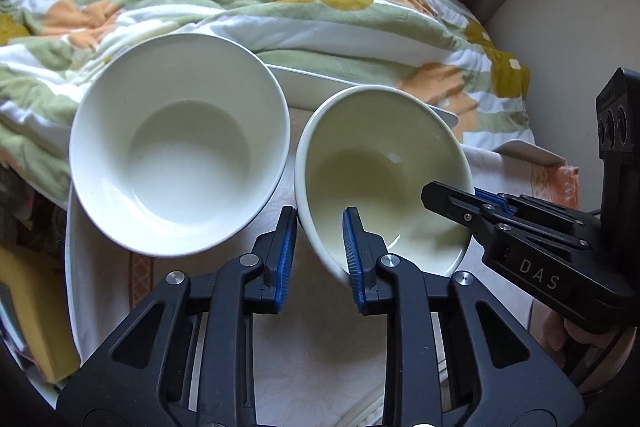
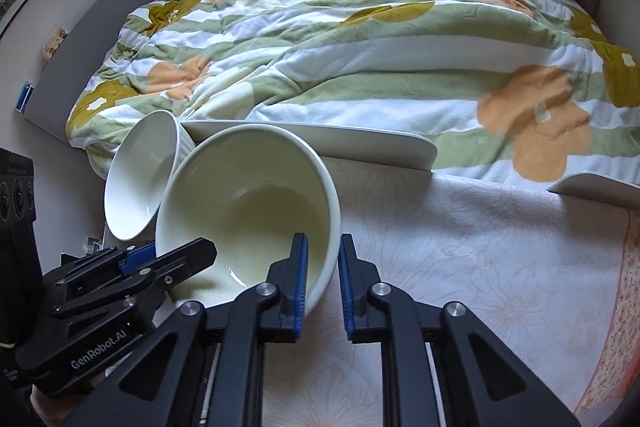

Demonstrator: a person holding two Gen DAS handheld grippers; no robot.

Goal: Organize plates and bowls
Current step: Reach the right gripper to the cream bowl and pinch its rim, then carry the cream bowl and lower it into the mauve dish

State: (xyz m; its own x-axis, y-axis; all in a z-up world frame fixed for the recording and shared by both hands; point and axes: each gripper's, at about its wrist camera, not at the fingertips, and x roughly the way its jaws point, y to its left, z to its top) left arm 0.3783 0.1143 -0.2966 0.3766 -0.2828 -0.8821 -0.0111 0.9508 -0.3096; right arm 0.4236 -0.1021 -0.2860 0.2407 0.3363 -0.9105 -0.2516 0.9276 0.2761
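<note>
Bowl (image 2: 248, 211), centre frame: both your grippers' fingers straddle its rim, slightly parted; keep it level and nest it into the white bowl (image 1: 180, 151).

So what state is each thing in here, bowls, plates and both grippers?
Cream bowl: empty, tilted, both grippers at its rim.
White bowl: empty, tilted, ungripped.
Long white plate: flat at the table's far edge, untouched.
Second plate: flat, mostly out of view.
Left gripper: straddling the cream bowl's rim; grip unclear.
Right gripper: closed on the cream bowl's wall.
</note>
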